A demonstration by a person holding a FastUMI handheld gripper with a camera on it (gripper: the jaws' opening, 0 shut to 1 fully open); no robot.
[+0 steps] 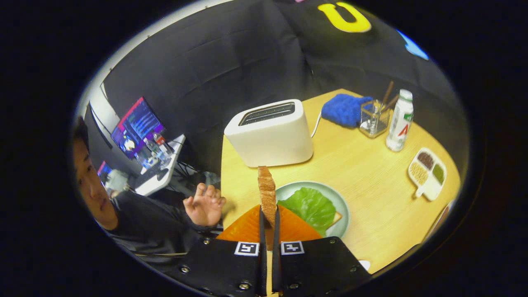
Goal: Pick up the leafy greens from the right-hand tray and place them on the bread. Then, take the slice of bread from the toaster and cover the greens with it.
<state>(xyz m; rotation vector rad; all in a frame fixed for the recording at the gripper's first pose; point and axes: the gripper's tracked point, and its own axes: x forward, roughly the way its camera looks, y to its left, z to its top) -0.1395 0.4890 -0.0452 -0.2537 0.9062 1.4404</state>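
Because the gripper (269, 225) holds the slice of bread (267, 194) on its edge, standing upright between the two fingers, the hold looks narrow: both fingers press on the lower part only, at the bottom centre of the frame. The leafy greens (310, 206) already lie on the bread (337, 217) in the green plate (343, 202), just right of the fingers, so I judge that only the covering step is left. The toaster (270, 133) stands behind, in the middle of the frame, with its slots free.

What may go wrong: the slice must be turned flat before release, and if it is let go while upright it can fall on its edge and slide off the leaf, or push the leaf off the lower bread. It may also crumble under a tight squeeze. A person's hand (204, 205) rests at the table (371, 177) edge, lower left.
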